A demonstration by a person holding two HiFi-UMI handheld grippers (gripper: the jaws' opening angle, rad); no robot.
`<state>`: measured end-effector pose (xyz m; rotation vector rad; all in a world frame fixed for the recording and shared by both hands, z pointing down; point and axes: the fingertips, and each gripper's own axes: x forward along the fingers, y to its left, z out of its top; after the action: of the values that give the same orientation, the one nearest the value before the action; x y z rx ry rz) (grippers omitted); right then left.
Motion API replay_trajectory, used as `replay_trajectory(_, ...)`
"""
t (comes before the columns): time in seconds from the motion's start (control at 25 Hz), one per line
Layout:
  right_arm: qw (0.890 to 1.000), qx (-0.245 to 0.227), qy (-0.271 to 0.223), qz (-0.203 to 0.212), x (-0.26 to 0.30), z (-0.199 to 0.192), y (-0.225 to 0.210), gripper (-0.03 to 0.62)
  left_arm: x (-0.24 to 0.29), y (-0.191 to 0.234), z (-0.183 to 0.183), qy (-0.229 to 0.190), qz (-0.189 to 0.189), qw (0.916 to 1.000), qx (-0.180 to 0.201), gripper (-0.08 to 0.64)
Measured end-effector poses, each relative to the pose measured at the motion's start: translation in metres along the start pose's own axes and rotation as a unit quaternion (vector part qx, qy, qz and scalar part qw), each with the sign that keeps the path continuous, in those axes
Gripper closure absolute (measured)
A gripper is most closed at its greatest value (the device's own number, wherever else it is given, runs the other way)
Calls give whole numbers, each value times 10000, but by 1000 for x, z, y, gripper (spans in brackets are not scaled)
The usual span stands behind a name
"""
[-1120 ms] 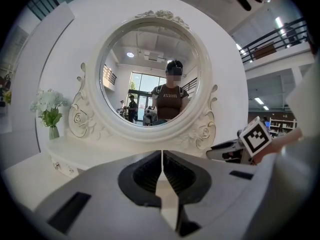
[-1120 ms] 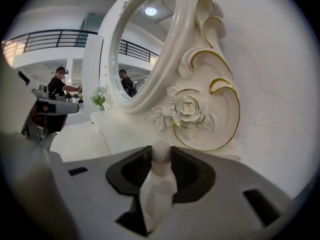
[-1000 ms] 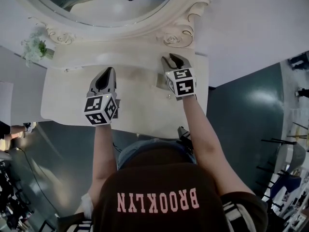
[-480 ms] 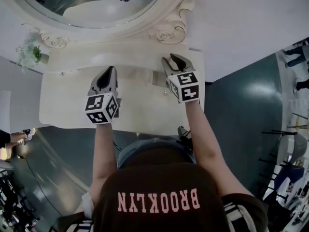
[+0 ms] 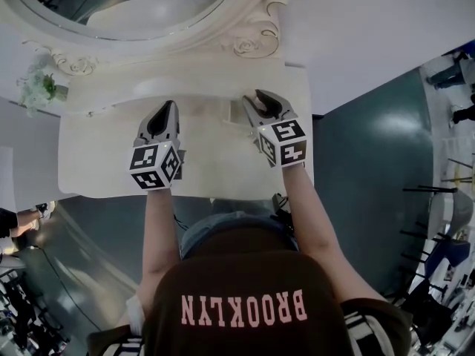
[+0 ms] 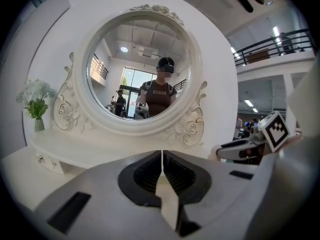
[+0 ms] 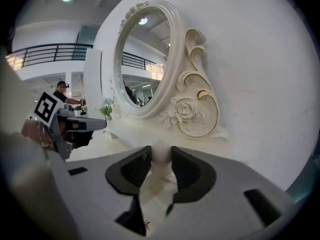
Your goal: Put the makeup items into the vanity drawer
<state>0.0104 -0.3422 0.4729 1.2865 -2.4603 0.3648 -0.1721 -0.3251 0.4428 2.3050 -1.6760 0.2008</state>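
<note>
My right gripper (image 7: 161,151) is shut on a small pale pink rounded makeup item (image 7: 160,160), pinched between its dark pads. In the head view that gripper (image 5: 259,102) hovers over the right part of the white vanity top (image 5: 215,165), near the raised back shelf (image 5: 193,84). My left gripper (image 6: 161,156) is shut with nothing in it, and the head view shows it (image 5: 165,116) over the middle left of the top. Small drawer knobs (image 6: 42,159) show on the shelf's left end. I see no open drawer.
An oval mirror (image 6: 140,74) with a carved white frame rises behind the shelf. A small vase of white flowers (image 5: 38,87) stands at the shelf's left end. Dark teal floor (image 5: 371,147) lies to the right of the vanity.
My right gripper has turned so its tips swing a little left over the vanity top, still holding the pink item. The left gripper has stayed almost still.
</note>
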Motion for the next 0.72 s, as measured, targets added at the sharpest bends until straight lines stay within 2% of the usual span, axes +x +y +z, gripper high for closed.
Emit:
replay_trajectory(0.2, 9997, 36, 203, 157, -1, -20, 15, 472, -3, -2, -19, 180, -46, 9998, -42, 551)
replay_trajectory(0.48, 9970, 202, 751, -15, 7, -58, 16, 456, -8, 5, -31, 261, 20, 9995, -168, 551)
replay_trajectory(0.72, 9962, 296, 821, -16, 5, -66, 21, 423, -14, 7, -41, 302, 23, 9992, -263, 551)
